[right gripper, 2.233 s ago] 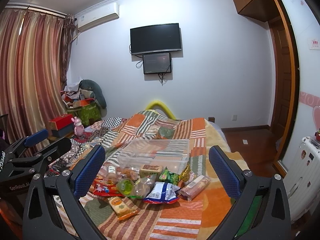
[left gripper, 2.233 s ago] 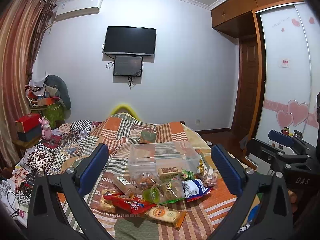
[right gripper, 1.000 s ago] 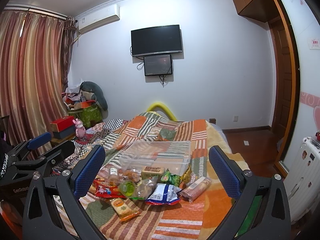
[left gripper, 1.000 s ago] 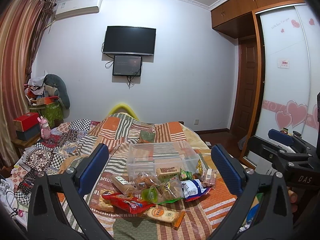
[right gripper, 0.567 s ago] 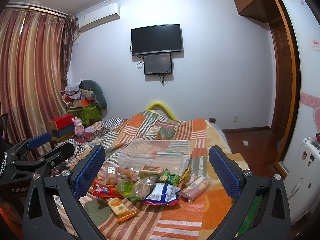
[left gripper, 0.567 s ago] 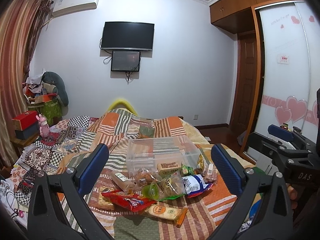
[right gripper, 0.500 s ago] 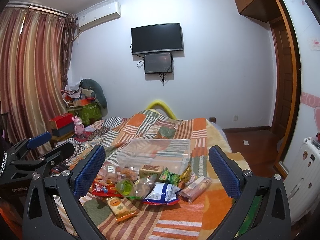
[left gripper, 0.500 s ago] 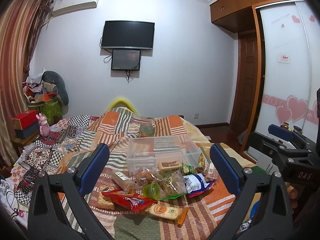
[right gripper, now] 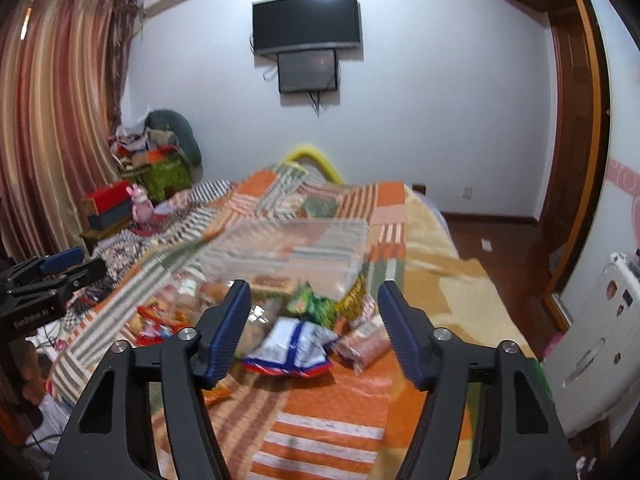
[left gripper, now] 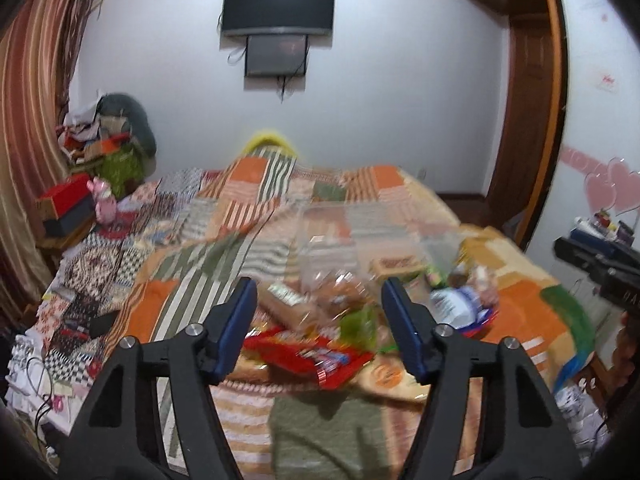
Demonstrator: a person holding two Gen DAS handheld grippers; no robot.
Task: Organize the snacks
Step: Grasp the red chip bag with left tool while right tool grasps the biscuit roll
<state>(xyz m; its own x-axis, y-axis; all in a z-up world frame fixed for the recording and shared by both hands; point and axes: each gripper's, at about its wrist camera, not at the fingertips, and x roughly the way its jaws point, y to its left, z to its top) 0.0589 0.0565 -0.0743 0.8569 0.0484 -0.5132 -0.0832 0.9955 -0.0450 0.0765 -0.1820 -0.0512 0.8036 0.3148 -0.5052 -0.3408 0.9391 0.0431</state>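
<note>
Several snack packets lie in a heap on the patchwork bedspread (left gripper: pixel 224 264) in front of a clear plastic box (left gripper: pixel 348 232). Among them are a red packet (left gripper: pixel 304 356), a blue-and-white bag (left gripper: pixel 460 308) and a green cup (left gripper: pixel 356 324). My left gripper (left gripper: pixel 320 300) is open and empty, held above the heap's left side. My right gripper (right gripper: pixel 314 300) is open and empty, over the blue-and-white bag (right gripper: pixel 292 344), with the clear box (right gripper: pixel 288 256) behind. Both views are blurred by motion.
A TV (left gripper: pixel 278 8) hangs on the far wall. A cluttered side table with a red box (left gripper: pixel 64 196) and pink toy (left gripper: pixel 102 196) stands left of the bed. A wooden door (left gripper: pixel 524 120) and a white appliance (right gripper: pixel 592 332) are at the right.
Both grippers have moved forward and down toward the snack heap, which now looks larger. Both pairs of fingers have narrowed but remain open.
</note>
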